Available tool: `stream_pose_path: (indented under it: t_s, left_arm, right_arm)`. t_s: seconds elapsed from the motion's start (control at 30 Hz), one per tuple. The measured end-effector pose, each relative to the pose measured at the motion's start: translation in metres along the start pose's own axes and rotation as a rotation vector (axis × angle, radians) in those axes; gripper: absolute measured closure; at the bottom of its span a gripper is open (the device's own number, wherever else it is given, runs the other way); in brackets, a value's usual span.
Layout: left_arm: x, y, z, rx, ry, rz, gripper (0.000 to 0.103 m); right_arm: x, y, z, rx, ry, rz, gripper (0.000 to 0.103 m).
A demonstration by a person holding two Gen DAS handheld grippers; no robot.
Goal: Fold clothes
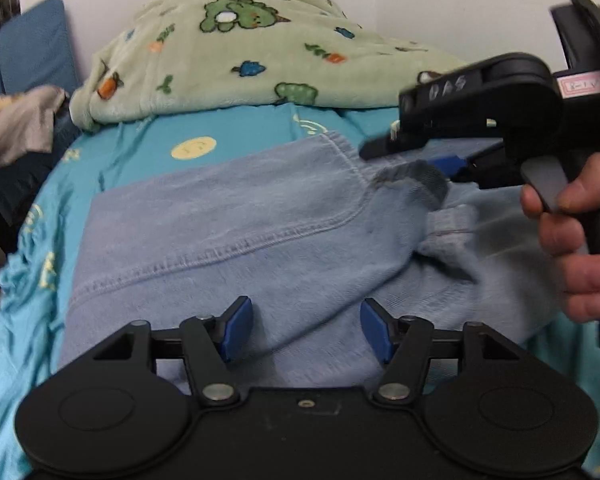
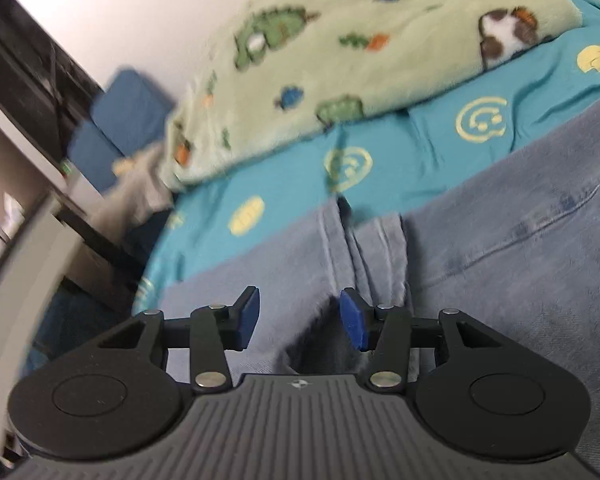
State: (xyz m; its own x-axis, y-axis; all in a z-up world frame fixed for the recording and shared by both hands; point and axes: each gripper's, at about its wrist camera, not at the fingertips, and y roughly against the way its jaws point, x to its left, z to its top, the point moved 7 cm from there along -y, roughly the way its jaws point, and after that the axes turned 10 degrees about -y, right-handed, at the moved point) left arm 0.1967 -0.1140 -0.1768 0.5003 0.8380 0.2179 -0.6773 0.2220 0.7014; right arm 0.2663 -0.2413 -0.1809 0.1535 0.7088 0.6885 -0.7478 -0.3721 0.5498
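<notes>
A light blue sweatshirt [image 1: 240, 220] lies spread on the teal bedsheet [image 1: 140, 152], with stitched seams across it and a dark-lined neck opening [image 1: 420, 178] at its far right. My left gripper [image 1: 306, 328] hovers over the near part of the sweatshirt, its blue pads [image 1: 236, 328] apart and not pressing on the cloth. A hand [image 1: 572, 248] holds my right gripper [image 1: 420, 158] just above the neck opening. In the right wrist view that gripper [image 2: 300, 318] stands open over the sweatshirt [image 2: 500, 220], above a raised fold of it, gripping nothing.
A green fleece blanket [image 1: 240, 48] with dinosaur prints is heaped at the far side of the bed against the white wall. Blue cushions [image 1: 32, 48] and a grey cloth [image 1: 20, 124] lie at the left. Dark shelving [image 2: 20, 80] stands beyond the bed's left edge.
</notes>
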Motion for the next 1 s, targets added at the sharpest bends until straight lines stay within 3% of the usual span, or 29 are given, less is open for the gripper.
stream_pose_path:
  t_s: [0.1, 0.17, 0.2, 0.23, 0.27, 0.43, 0.53, 0.77, 0.87, 0.9, 0.97, 1.0]
  left_arm:
    - [0.004, -0.008, 0.002, -0.008, 0.016, 0.019, 0.048]
    - [0.005, -0.011, 0.004, -0.028, 0.021, 0.004, 0.079]
    - [0.003, -0.011, 0.005, -0.035, 0.014, -0.011, 0.086]
    - [0.003, -0.009, 0.007, -0.041, 0.015, -0.016, 0.096]
    - [0.004, -0.005, 0.009, -0.049, 0.024, -0.016, 0.098]
    - [0.012, 0.043, 0.025, -0.159, 0.057, -0.030, 0.099]
    - [0.010, 0.063, 0.024, -0.174, 0.041, -0.055, 0.098]
    - [-0.013, 0.028, -0.006, -0.036, -0.014, -0.100, 0.097]
    - [-0.011, 0.022, -0.009, -0.027, -0.002, -0.099, 0.094]
    - [-0.010, 0.023, -0.009, -0.030, 0.010, -0.102, 0.091]
    - [-0.004, 0.032, -0.005, -0.057, 0.047, -0.107, 0.068]
    - [-0.002, 0.038, -0.002, -0.084, 0.065, -0.115, 0.063]
  right_arm:
    - [-0.003, -0.009, -0.010, 0.051, 0.014, -0.032, 0.064]
    - [-0.005, -0.010, -0.015, 0.075, 0.009, -0.032, 0.085]
    - [-0.005, -0.009, -0.017, 0.082, 0.002, -0.030, 0.098]
    - [-0.004, -0.004, -0.018, 0.075, -0.001, -0.016, 0.099]
    - [0.000, 0.002, -0.018, 0.066, 0.006, -0.003, 0.099]
    - [0.029, 0.046, -0.012, -0.051, 0.045, 0.024, 0.100]
    - [0.035, 0.069, -0.013, -0.096, 0.042, 0.016, 0.101]
    - [-0.016, 0.053, -0.060, 0.034, -0.044, -0.125, 0.101]
    - [-0.021, 0.051, -0.062, 0.067, -0.065, -0.124, 0.101]
    - [-0.017, 0.057, -0.058, 0.055, -0.050, -0.131, 0.096]
    - [-0.010, 0.074, -0.047, 0.011, -0.025, -0.156, 0.076]
    - [-0.013, 0.086, -0.038, -0.023, -0.039, -0.156, 0.068]
